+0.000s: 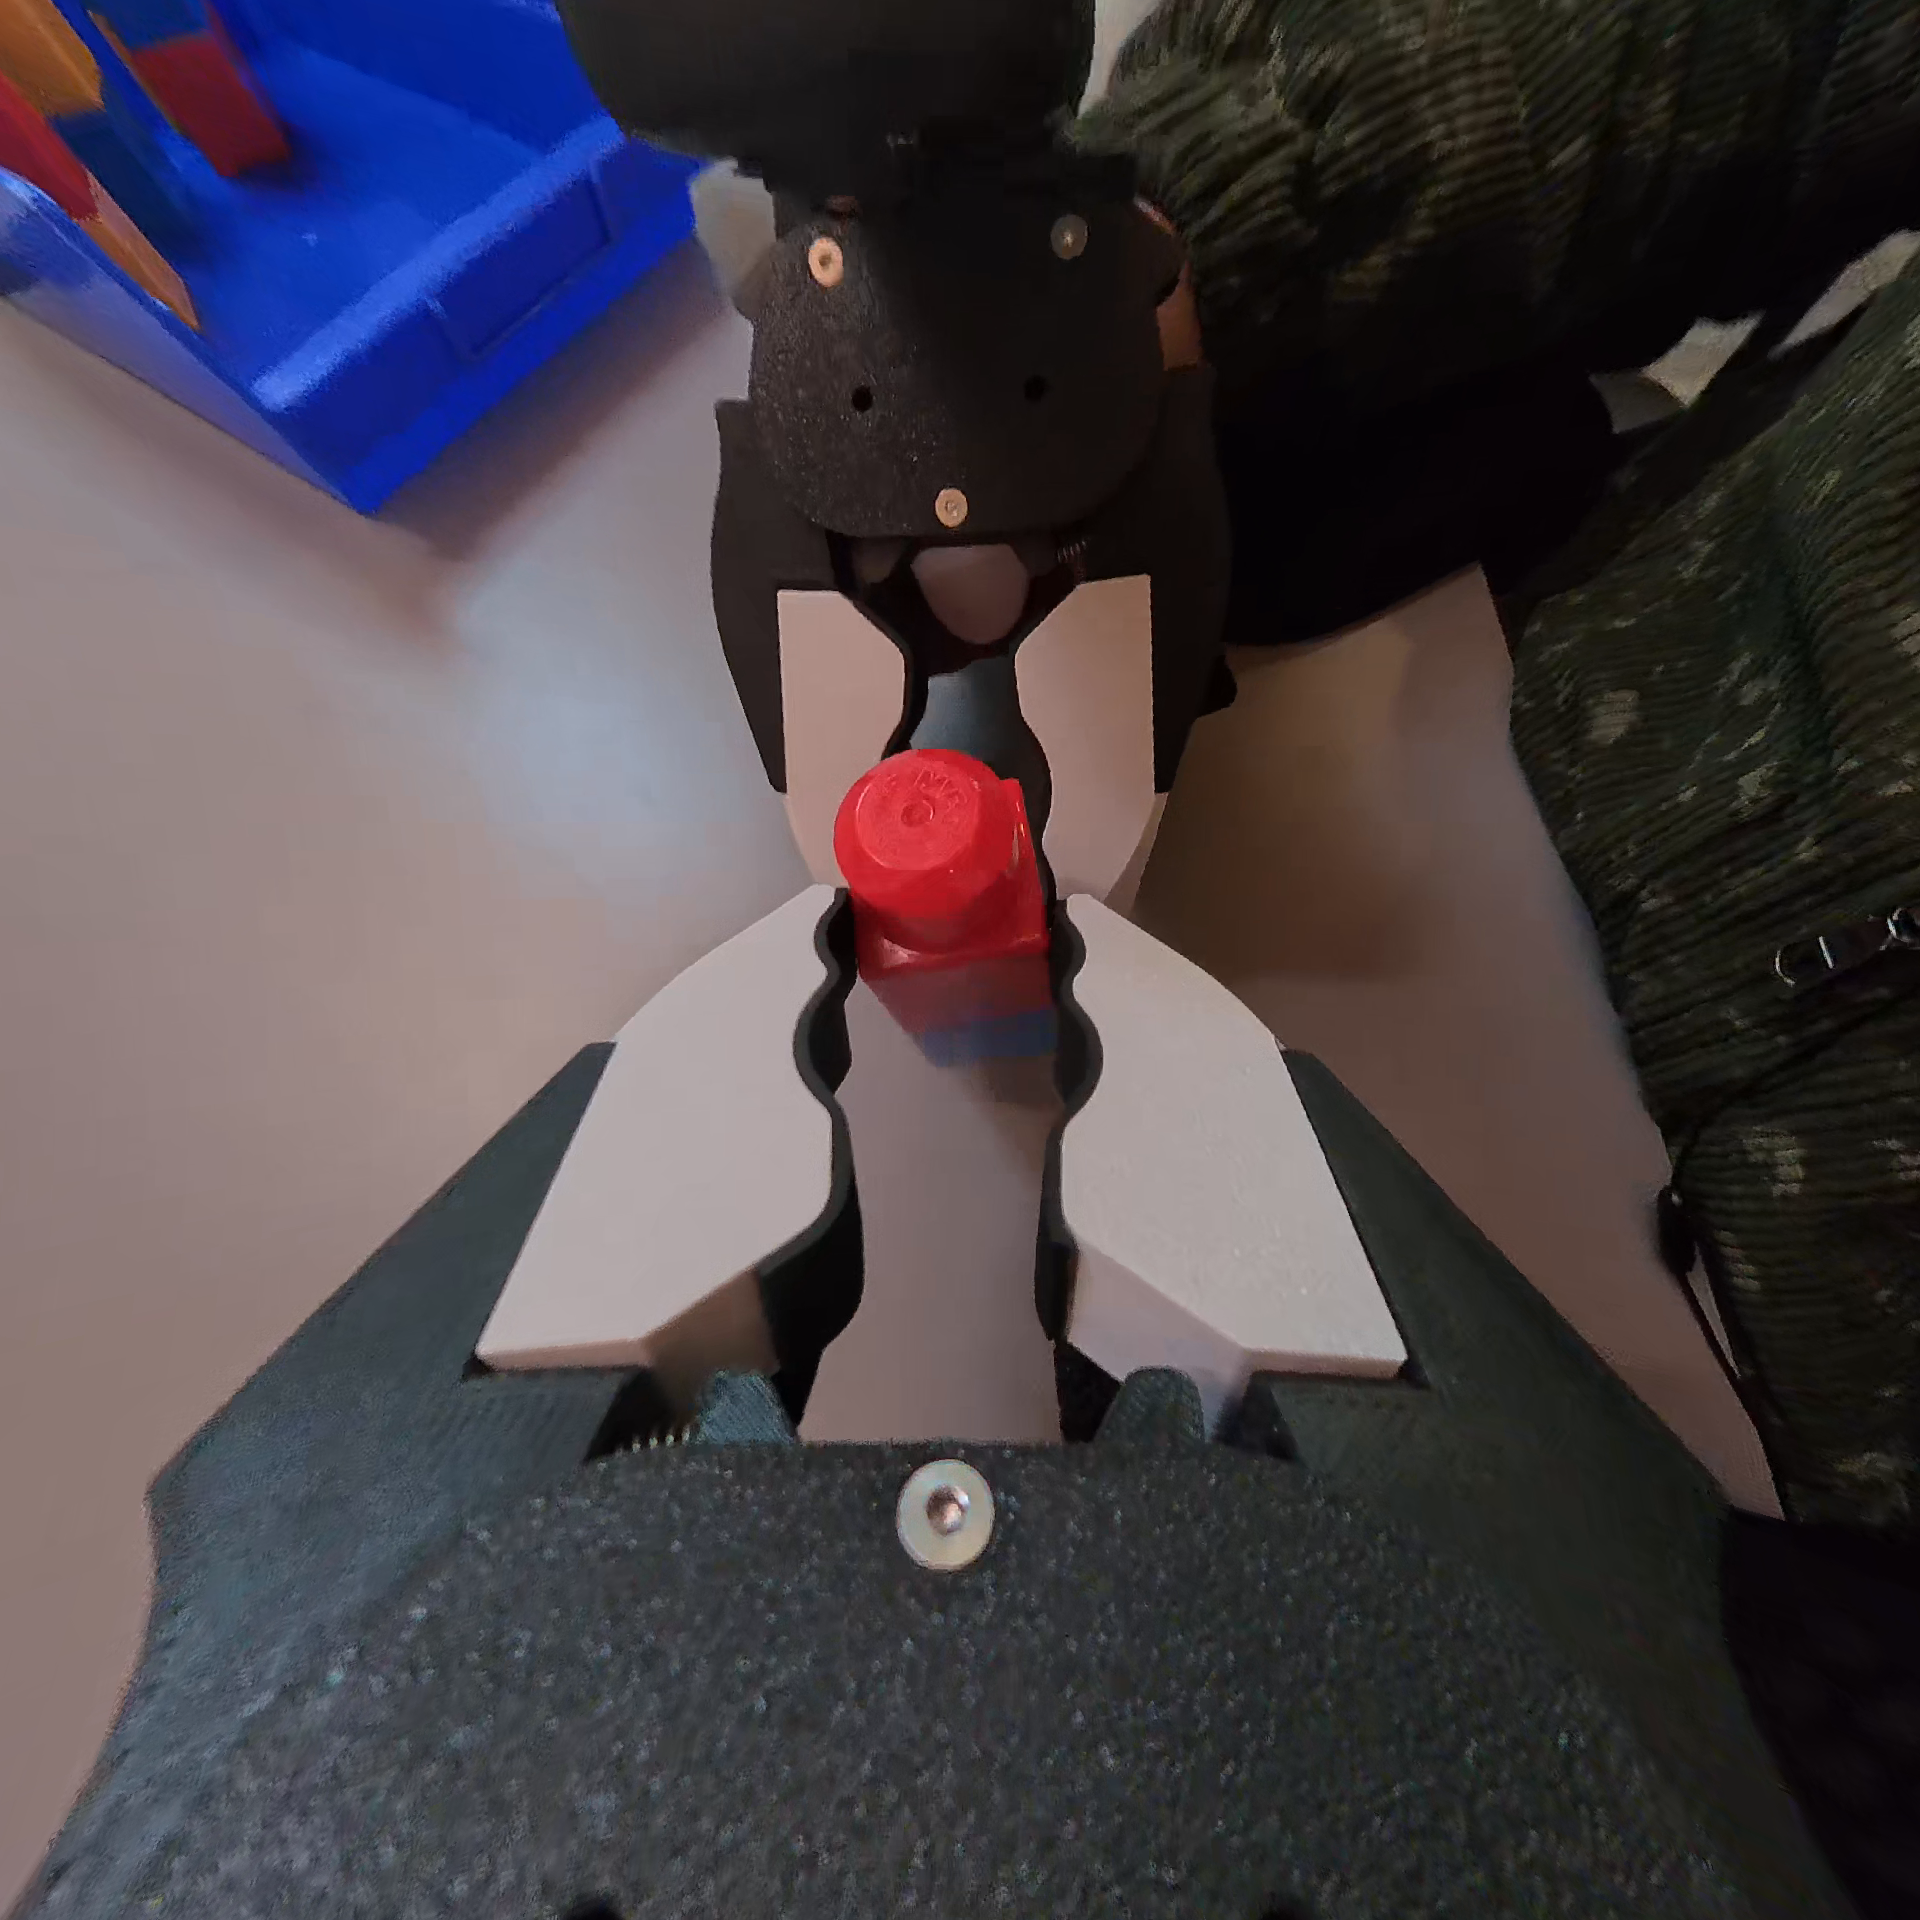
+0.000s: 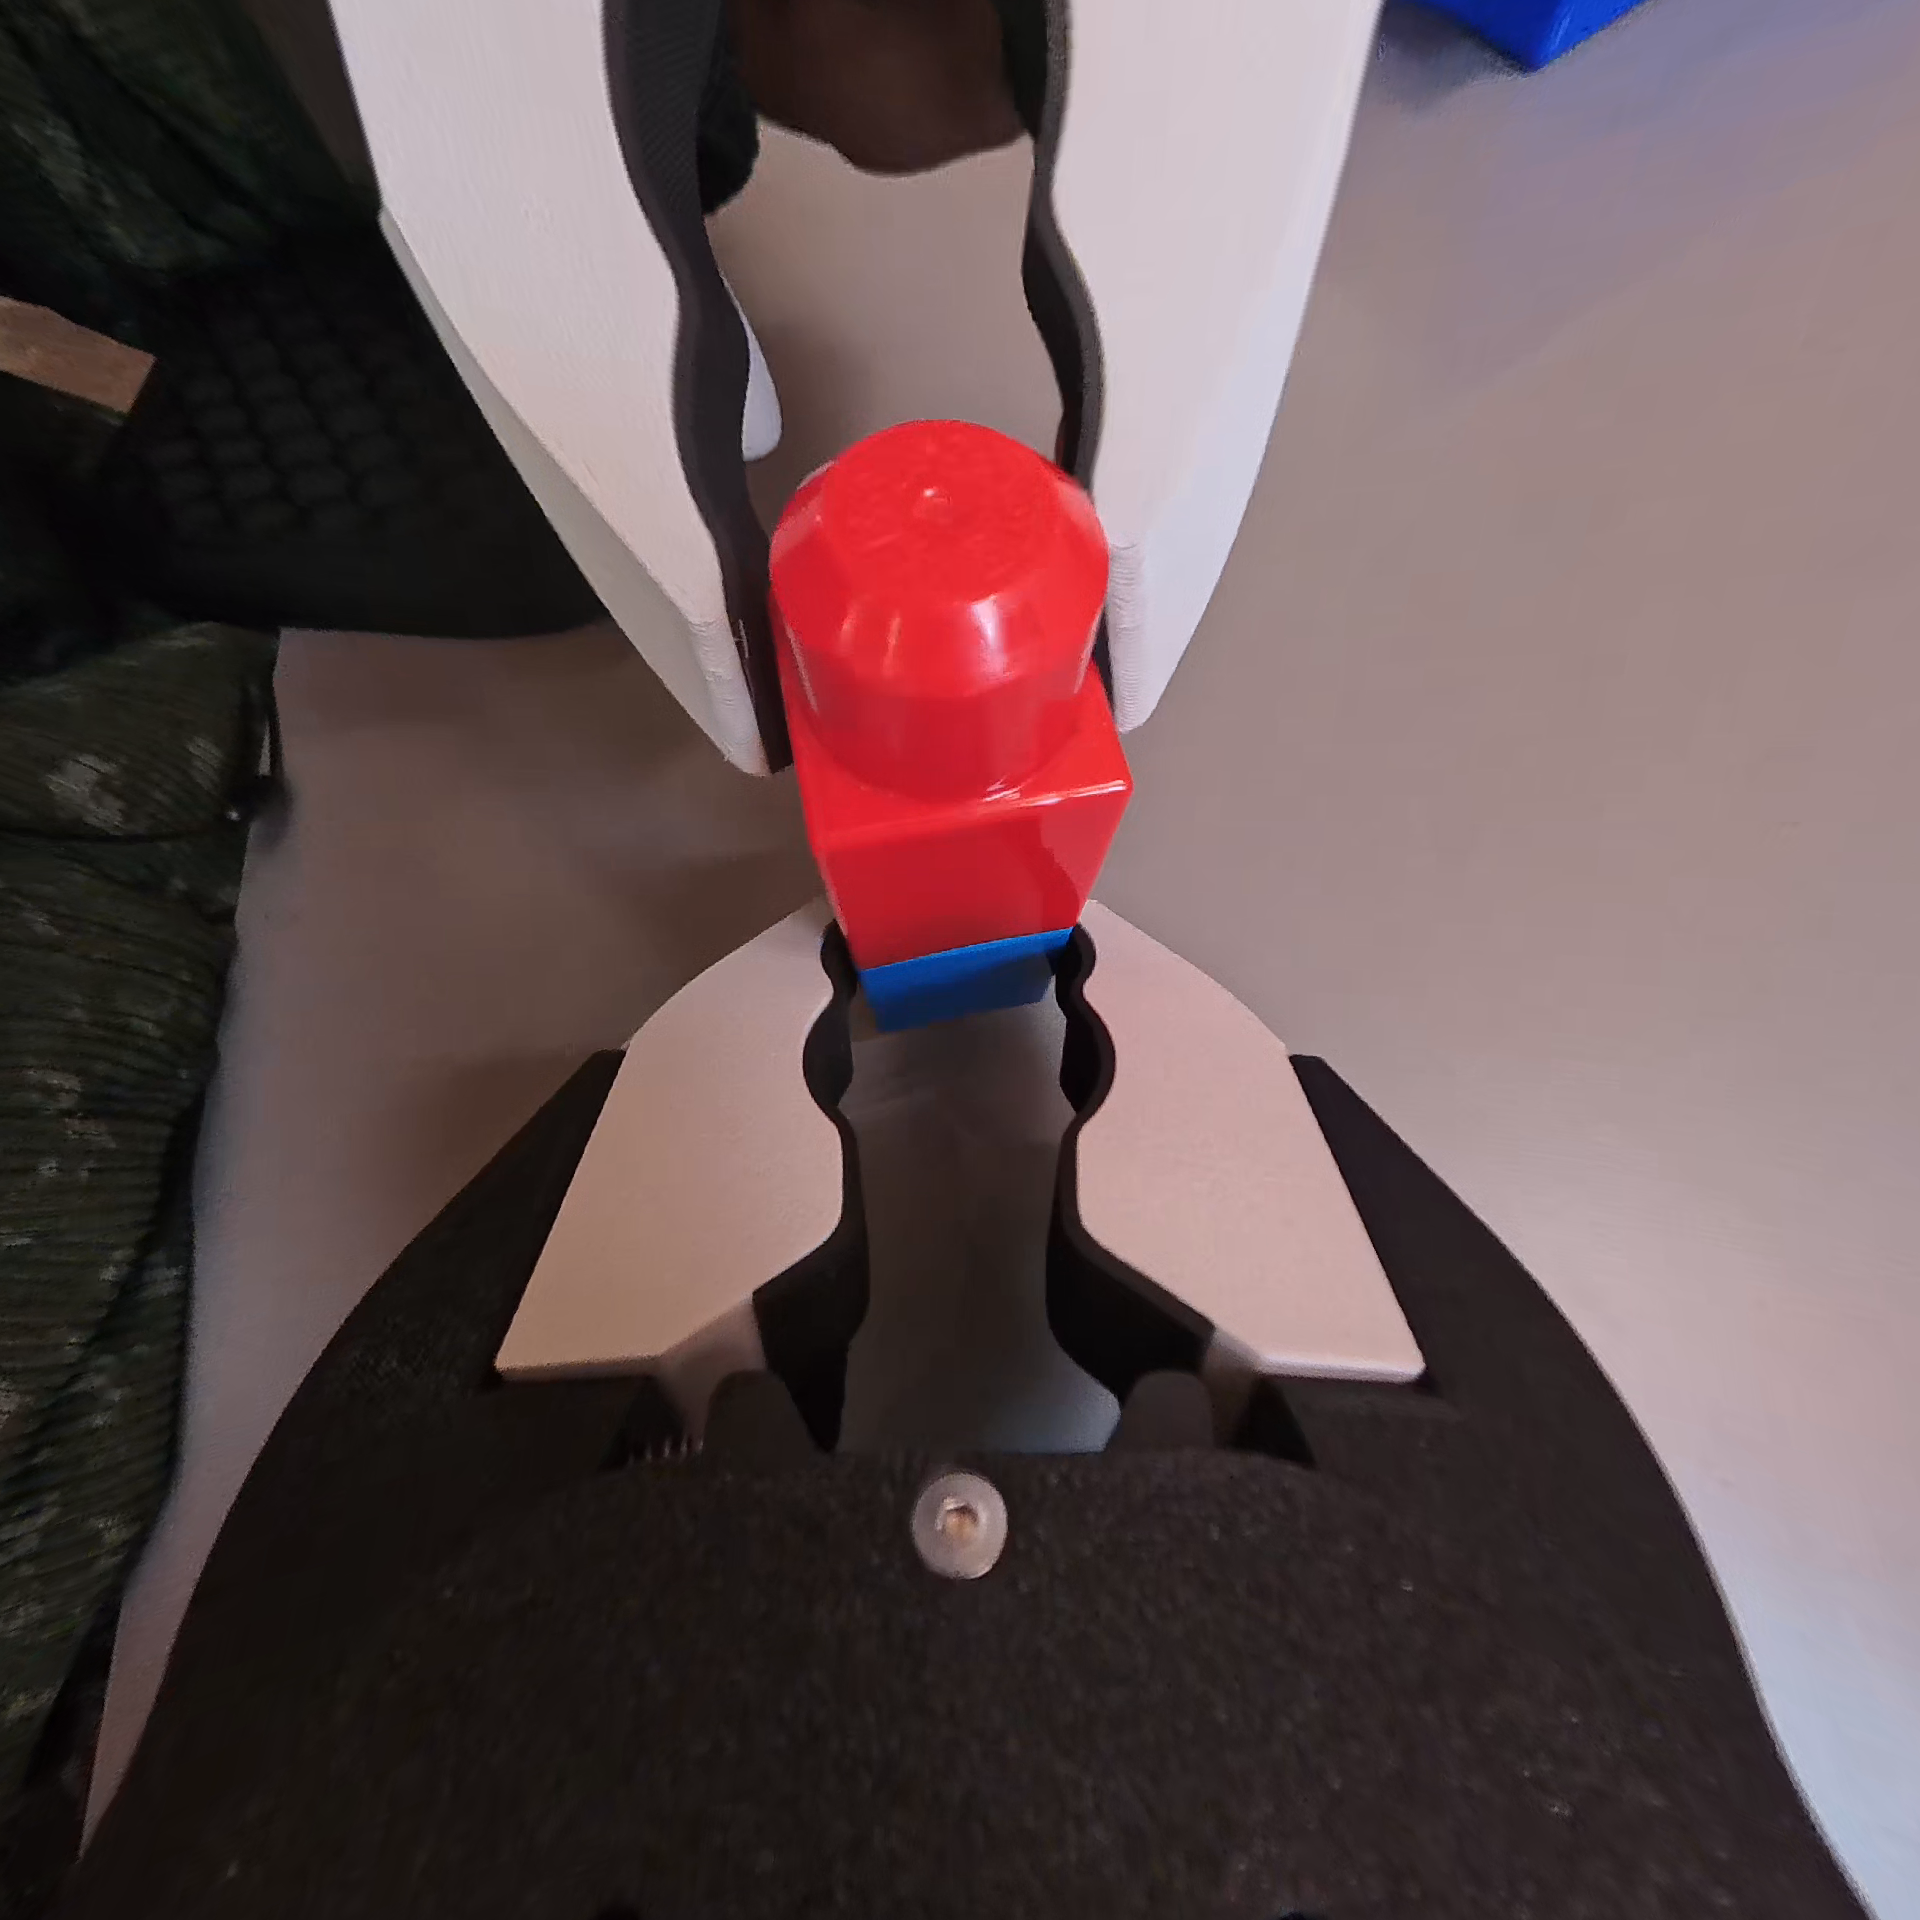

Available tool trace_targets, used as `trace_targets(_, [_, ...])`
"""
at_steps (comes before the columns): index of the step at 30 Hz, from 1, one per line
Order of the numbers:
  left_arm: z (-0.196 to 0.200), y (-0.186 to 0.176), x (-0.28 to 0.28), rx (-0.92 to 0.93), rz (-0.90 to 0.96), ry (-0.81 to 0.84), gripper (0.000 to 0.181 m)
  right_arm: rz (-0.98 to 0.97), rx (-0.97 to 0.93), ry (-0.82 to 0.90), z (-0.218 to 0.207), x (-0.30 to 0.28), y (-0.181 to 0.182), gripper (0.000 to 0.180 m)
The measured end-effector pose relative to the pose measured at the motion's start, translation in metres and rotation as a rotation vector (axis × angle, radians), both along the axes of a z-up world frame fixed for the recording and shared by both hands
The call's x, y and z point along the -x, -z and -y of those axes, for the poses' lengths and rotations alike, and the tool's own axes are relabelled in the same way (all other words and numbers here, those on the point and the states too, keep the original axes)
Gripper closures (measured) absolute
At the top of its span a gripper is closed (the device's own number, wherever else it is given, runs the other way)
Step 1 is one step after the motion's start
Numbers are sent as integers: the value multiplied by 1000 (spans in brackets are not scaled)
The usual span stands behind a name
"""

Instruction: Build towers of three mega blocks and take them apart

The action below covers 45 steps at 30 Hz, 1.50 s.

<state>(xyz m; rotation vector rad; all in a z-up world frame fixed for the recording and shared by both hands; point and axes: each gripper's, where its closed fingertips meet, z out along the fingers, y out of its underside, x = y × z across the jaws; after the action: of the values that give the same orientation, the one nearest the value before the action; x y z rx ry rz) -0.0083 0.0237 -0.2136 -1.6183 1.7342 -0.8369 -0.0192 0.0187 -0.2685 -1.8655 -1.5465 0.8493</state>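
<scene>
A red mega block (image 1: 940, 883) sits stacked on a blue mega block (image 1: 982, 1034). My left gripper (image 1: 951, 925) is shut on the red block's sides. In the right wrist view the red block (image 2: 956, 790) is on top and the blue block (image 2: 956, 982) is under it. My right gripper (image 2: 956, 971) is shut on the blue block. The left gripper's white fingers (image 2: 582, 416) come in from the top and clamp the red block. The two grippers face each other; the right gripper's black body (image 1: 935, 364) is behind the stack. The stack's underside is hidden.
A blue bin (image 1: 436, 343) with red, orange and blue blocks stands at the far left; its corner (image 2: 1538, 31) shows in the right wrist view. A person's dark green sleeve (image 1: 1558, 208) holds the right gripper. The table (image 1: 312, 831) is pale grey.
</scene>
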Motion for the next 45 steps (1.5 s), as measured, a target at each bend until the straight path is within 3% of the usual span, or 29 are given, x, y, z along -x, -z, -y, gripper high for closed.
trace_targets(5, [-41,-56,12,-54,239,-183,135,-61,-21,74,-13,-6,-15,142])
trace_targets(7, [-81,-91,43,-116,343,-371,137,-74,-39,97,-17,-9,-19,142])
trace_targets(10, [-160,-128,130,-227,386,-781,143,-105,-63,133,-25,-12,-28,142])
trace_targets(14, [-253,-116,277,-222,201,-1326,135,-127,-70,157,-28,-14,-33,142])
trace_targets(19, [-307,-47,407,-90,-161,-1690,134,-126,-88,164,-29,-16,-34,142])
trace_targets(24, [-314,1,461,-23,-573,-1690,134,-138,-72,177,-31,-21,-34,142])
trace_targets(33, [-323,37,476,103,-938,-1531,135,-159,-11,169,-32,-21,-28,142])
trace_targets(37, [-328,37,488,6,-1103,-1485,141,-171,14,171,-33,-21,-27,142])
trace_targets(41, [-324,33,488,-26,-1181,-1386,160,-180,23,172,-34,-21,-28,142])
trace_targets(45, [-318,29,461,12,-1029,-1277,170,-183,14,172,-34,-22,-29,142])
